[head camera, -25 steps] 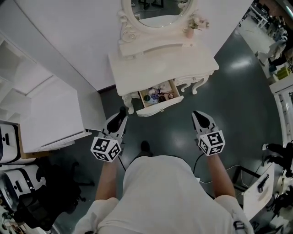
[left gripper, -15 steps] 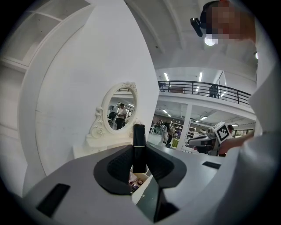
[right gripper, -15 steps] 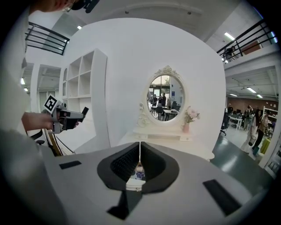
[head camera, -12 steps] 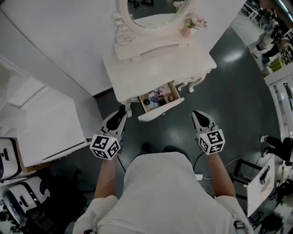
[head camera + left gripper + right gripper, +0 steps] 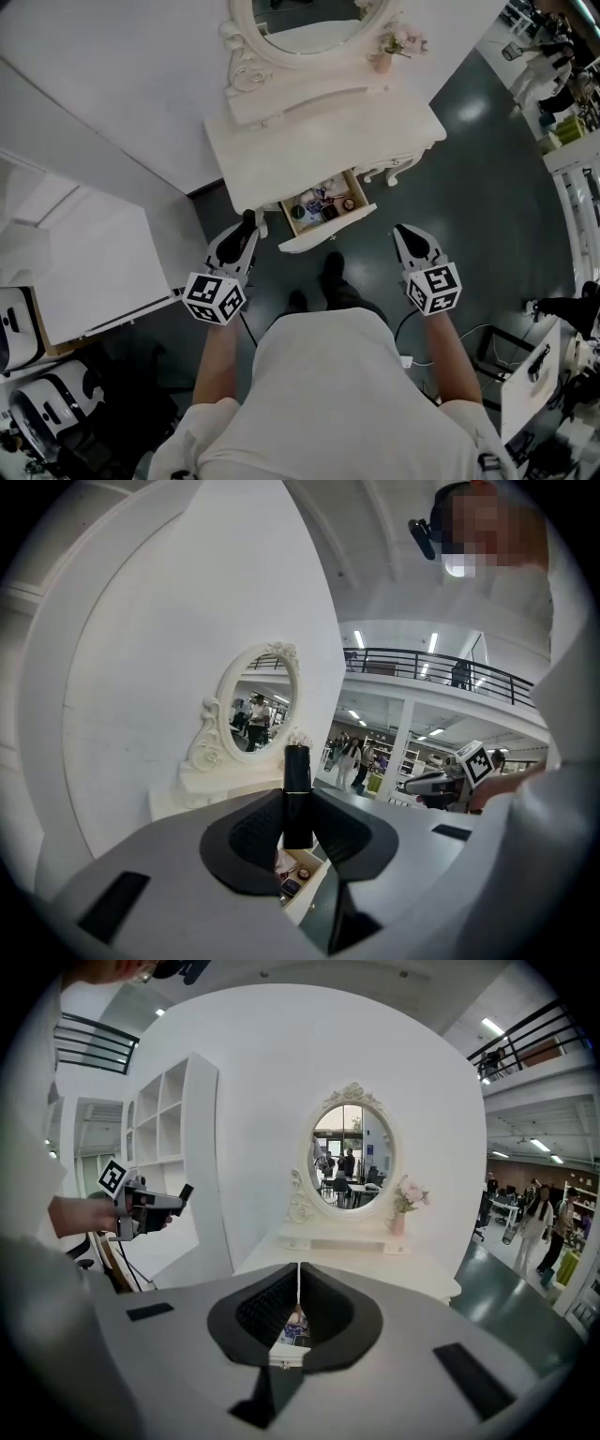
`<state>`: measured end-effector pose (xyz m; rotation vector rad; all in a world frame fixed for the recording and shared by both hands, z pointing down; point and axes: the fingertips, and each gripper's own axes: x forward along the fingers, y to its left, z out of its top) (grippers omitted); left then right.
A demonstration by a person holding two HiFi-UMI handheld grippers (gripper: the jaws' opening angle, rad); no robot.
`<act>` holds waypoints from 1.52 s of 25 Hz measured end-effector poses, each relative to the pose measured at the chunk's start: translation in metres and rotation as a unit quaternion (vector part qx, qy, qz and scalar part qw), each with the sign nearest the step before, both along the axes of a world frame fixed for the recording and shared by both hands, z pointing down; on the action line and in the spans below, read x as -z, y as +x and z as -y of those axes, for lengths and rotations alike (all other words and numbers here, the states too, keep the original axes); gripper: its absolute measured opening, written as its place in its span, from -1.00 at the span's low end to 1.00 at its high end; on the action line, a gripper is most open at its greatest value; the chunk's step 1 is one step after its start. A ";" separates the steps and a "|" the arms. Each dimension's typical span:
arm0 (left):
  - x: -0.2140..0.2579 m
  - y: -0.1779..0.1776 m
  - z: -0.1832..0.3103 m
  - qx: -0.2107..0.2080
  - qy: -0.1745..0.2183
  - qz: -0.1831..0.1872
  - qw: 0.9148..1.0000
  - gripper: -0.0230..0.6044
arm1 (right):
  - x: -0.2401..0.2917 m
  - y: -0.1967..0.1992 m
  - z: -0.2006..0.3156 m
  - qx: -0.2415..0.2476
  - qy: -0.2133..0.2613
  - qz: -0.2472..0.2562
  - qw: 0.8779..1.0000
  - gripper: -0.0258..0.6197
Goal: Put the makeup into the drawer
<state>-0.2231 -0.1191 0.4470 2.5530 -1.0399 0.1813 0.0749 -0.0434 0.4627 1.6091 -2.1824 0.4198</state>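
Observation:
A white vanity table [image 5: 319, 141] stands ahead with its drawer [image 5: 330, 231] pulled open; several small makeup items [image 5: 322, 200] lie inside. My left gripper [image 5: 246, 223] is to the left of the drawer front. In the left gripper view it [image 5: 298, 810] is shut on a black lipstick tube [image 5: 297, 782] standing upright between the jaws, with the drawer [image 5: 300, 881] showing below. My right gripper [image 5: 405, 232] is right of the drawer. Its jaws [image 5: 299, 1290] are shut together with nothing in them, and the drawer [image 5: 290, 1337] shows just beyond.
An oval mirror [image 5: 298, 23] and a small flower vase [image 5: 382, 58] stand at the back of the tabletop. A white shelf unit [image 5: 94, 253] is at the left. My shoe [image 5: 333, 274] is on the dark floor below the drawer. Equipment stands at the right [image 5: 553, 361].
Both grippers have come closer to the vanity and its open drawer. A foot has stepped forward below the drawer. The lipstick stays in the left jaws.

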 end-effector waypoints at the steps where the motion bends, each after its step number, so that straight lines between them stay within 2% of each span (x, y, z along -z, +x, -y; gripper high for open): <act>1: -0.001 0.002 0.004 0.004 -0.001 0.002 1.000 -0.60 | -0.002 0.002 0.006 0.004 -0.001 0.002 1.000 -0.83; 13: -0.015 0.046 0.038 0.046 -0.021 0.031 0.998 -0.60 | -0.028 0.033 0.079 0.078 -0.030 0.025 0.996 -0.83; 24: -0.060 0.111 0.057 0.054 -0.072 0.070 0.993 -0.60 | -0.075 0.052 0.112 0.157 -0.079 0.049 0.983 -0.83; 32: -0.103 0.149 0.062 0.029 -0.108 0.098 0.989 -0.60 | -0.112 0.066 0.118 0.171 -0.115 0.069 0.976 -0.83; 38: -0.138 0.163 0.069 -0.008 -0.116 0.147 0.982 -0.60 | -0.137 0.070 0.112 0.165 -0.142 0.090 0.972 -0.83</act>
